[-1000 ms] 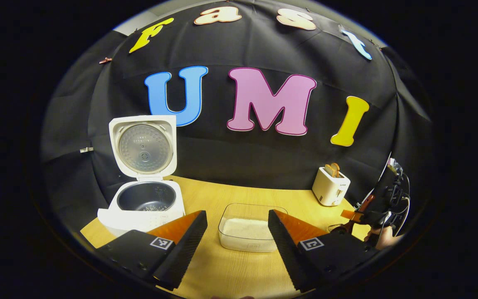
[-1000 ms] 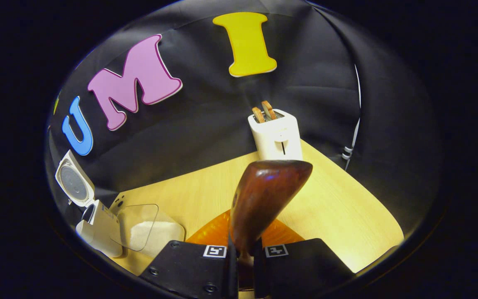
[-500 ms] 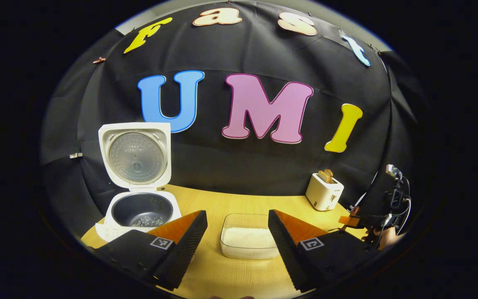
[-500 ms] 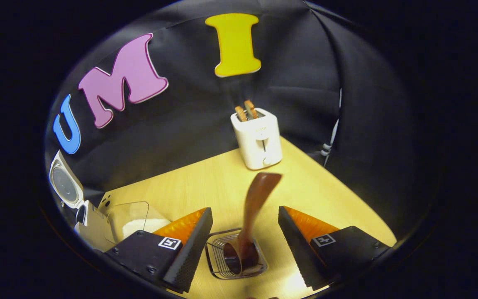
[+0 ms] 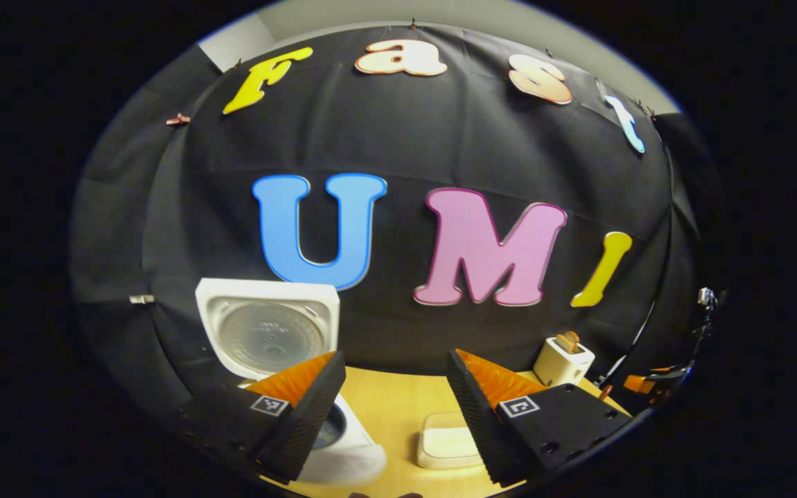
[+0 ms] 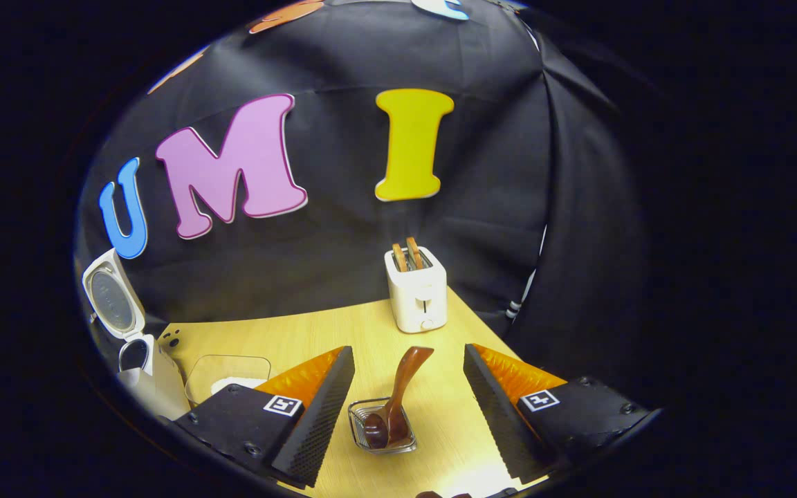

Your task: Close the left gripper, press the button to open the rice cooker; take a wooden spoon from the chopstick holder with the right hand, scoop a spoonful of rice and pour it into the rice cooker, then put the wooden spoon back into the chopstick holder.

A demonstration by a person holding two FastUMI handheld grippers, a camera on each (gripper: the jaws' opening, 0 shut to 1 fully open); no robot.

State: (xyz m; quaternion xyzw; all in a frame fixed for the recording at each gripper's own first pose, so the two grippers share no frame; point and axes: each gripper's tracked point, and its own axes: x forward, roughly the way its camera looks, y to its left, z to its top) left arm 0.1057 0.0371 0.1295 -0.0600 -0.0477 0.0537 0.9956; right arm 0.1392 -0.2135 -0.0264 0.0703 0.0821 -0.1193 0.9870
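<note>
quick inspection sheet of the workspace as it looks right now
Surface: wooden table, bare between the items.
Job's things: rice cooker with its lid up; wooden spoon standing in the wire chopstick holder, bowl down, handle leaning; clear rice container with white rice.
Clutter: white toaster with two slices sticking up.
Grippers: left gripper jaws apart, holding nothing; right gripper jaws apart, above the holder, clear of the spoon.
Cables: a cord hanging down the cloth at the right.
Surroundings: black cloth wall behind the table.
</note>
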